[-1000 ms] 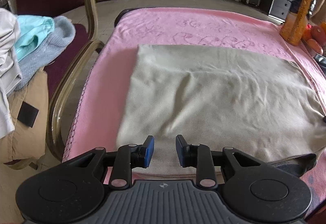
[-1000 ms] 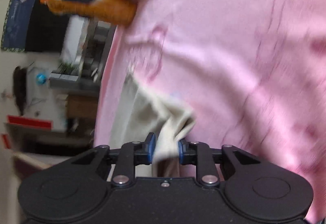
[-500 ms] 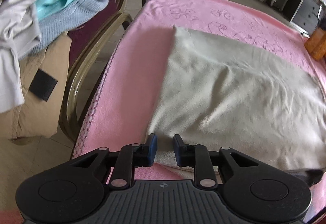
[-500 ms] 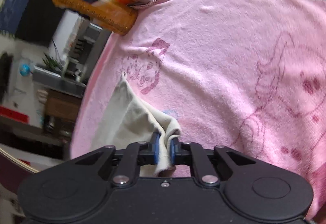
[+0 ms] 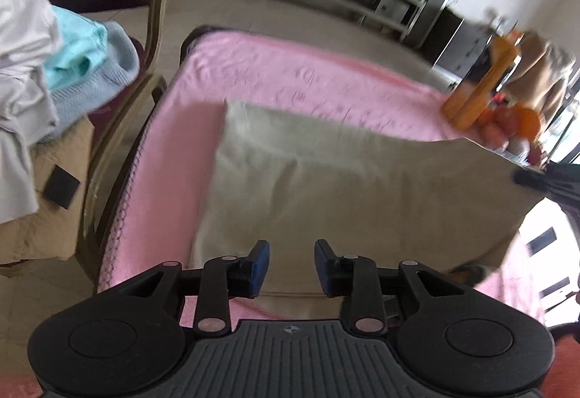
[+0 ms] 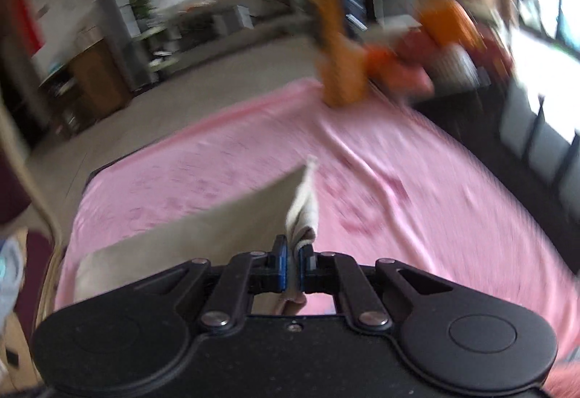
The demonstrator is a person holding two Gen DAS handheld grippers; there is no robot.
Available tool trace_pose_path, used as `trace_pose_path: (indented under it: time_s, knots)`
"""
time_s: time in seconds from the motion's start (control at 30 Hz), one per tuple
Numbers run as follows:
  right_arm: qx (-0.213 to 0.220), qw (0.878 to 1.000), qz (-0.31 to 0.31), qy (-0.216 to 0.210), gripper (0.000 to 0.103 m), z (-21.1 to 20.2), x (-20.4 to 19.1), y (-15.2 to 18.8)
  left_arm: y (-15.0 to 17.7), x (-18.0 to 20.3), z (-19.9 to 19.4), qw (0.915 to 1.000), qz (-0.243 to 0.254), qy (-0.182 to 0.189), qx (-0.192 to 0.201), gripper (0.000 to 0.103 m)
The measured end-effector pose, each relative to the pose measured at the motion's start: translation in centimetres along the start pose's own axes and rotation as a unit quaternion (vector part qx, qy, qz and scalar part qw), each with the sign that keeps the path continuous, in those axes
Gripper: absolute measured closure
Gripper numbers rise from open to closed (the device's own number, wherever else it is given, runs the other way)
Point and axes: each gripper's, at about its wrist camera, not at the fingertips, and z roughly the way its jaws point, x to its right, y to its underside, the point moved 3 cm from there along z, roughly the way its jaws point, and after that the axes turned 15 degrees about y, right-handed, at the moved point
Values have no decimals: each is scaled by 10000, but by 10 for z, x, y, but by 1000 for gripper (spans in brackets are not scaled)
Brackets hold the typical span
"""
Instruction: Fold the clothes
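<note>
1. The right gripper (image 6: 293, 262) pinched a bunched corner of the beige garment (image 5: 326, 180), lifted off the pink blanket (image 5: 290, 79).
2. The left gripper (image 5: 291, 265) had just been opening; jaws spread, nothing between them, the garment's near hem just ahead.
3. The garment ran lengthwise left to right.
4. Only the left view showed the chair's piled clothes (image 5: 54, 71).

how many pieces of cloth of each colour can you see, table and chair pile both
beige cloth: 1
pink table cover: 1
white garment: 1
turquoise garment: 1
grey-blue knit: 1
tan garment: 1
total: 6
</note>
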Motion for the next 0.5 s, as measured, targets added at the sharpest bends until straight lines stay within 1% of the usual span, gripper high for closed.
trace_pose_path:
  time_s: [0.07, 0.1, 0.17, 0.23, 0.27, 0.33, 0.37, 0.43, 0.5]
  knots:
    - [387, 9977, -536, -154, 97, -27, -34, -4, 0, -5, -15, 9998, -109, 110, 96, 73]
    - [587, 9946, -814, -247, 97, -40, -52, -5, 1, -8, -22, 9996, -187, 165, 138, 73]
    - [996, 9836, -1408, -536, 97, -69, -92, -2, 2, -19, -35, 9989, -344, 221, 235, 73]
    - [1347, 9671, -1991, -830, 97, -91, -129, 10, 3, -33, -46, 9979, -503, 221, 344, 73]
    - [1509, 9555, -2347, -957, 97, -99, -148, 21, 3, -39, -51, 9976, -544, 102, 413, 73]
    - [1679, 9298, -3053, -1190, 97, -104, -184, 49, 5, -50, -55, 9968, -608, -214, 479, 73]
    - [1695, 9168, -3372, -1304, 97, -104, -201, 64, 6, -55, -55, 9961, -668, -354, 462, 73]
    - [1363, 9012, -3832, -1501, 97, -89, -227, 95, 8, -67, -51, 9945, -816, -506, 407, 73]
    - [1092, 8889, -4181, -1519, 97, -73, -242, 119, 9, -73, -48, 9934, -931, -568, 361, 73]
